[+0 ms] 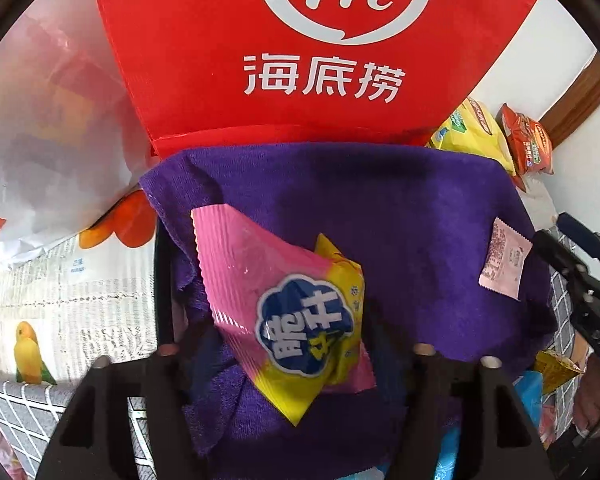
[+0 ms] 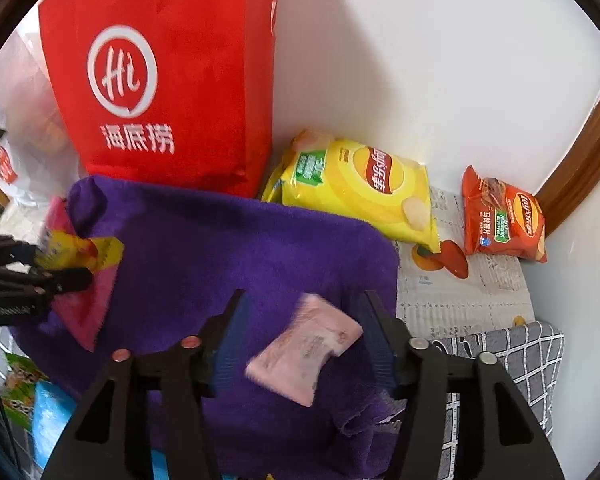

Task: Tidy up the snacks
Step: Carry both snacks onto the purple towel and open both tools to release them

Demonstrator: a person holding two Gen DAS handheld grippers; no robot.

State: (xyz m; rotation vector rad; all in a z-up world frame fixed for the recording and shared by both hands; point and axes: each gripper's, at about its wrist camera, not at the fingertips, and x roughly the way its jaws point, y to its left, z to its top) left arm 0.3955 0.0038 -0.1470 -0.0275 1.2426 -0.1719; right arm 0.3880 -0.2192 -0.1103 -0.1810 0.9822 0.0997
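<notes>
A red tote bag (image 2: 160,80) stands against the white wall (image 2: 420,60), behind a purple towel (image 2: 240,248), near a wooden frame (image 2: 580,152).

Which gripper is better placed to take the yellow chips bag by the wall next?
Right, probably. The yellow chips bag lies just beyond the right gripper, past the purple towel. The left gripper hangs over the pink-and-yellow packet, farther away.

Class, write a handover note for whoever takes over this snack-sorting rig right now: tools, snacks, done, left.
Left tool: open, pink-and-yellow packet between its fingers, on the purple towel.
Right tool: open around the pale pink packet, same towel.
Yellow chip bag and orange chip bag lie by the wall, right of the red bag.
Done: unclear. Left: probably sorting both packets and the chips.
</notes>
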